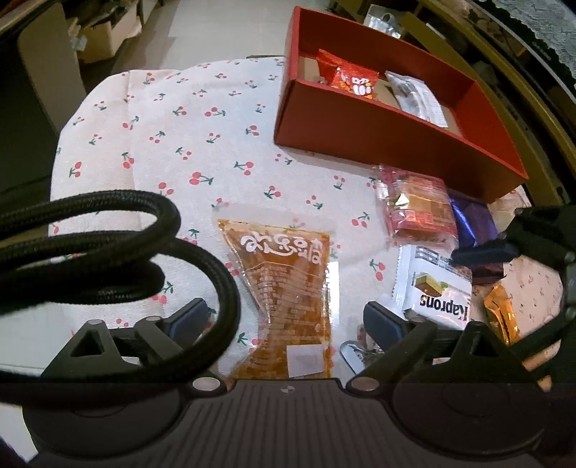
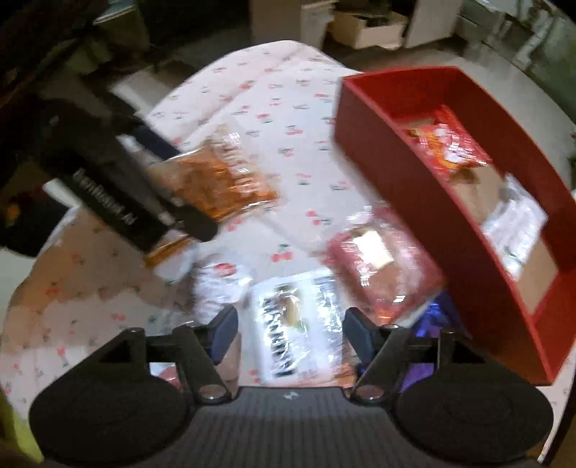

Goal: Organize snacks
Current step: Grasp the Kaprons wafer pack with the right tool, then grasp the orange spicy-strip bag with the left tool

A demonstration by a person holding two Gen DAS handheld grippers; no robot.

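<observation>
An orange snack packet (image 1: 284, 291) lies on the cherry-print cloth (image 1: 201, 144) between the fingers of my open left gripper (image 1: 286, 320). It also shows in the right wrist view (image 2: 216, 180), beside the left gripper body. My right gripper (image 2: 289, 334) is open above a white Kaprons packet (image 2: 295, 331), which also shows in the left wrist view (image 1: 435, 288). A red-and-gold packet (image 1: 414, 205) and a purple one (image 1: 471, 219) lie near the red box (image 1: 378, 140). The box (image 2: 450, 201) holds a red packet (image 1: 349, 77) and a white one (image 1: 417, 97).
A black cable (image 1: 126, 252) loops across the left of the left wrist view. Another orange wrapper (image 1: 502, 313) lies at the right. The right wrist view is blurred. Cardboard boxes (image 2: 367, 25) stand on the floor beyond the table.
</observation>
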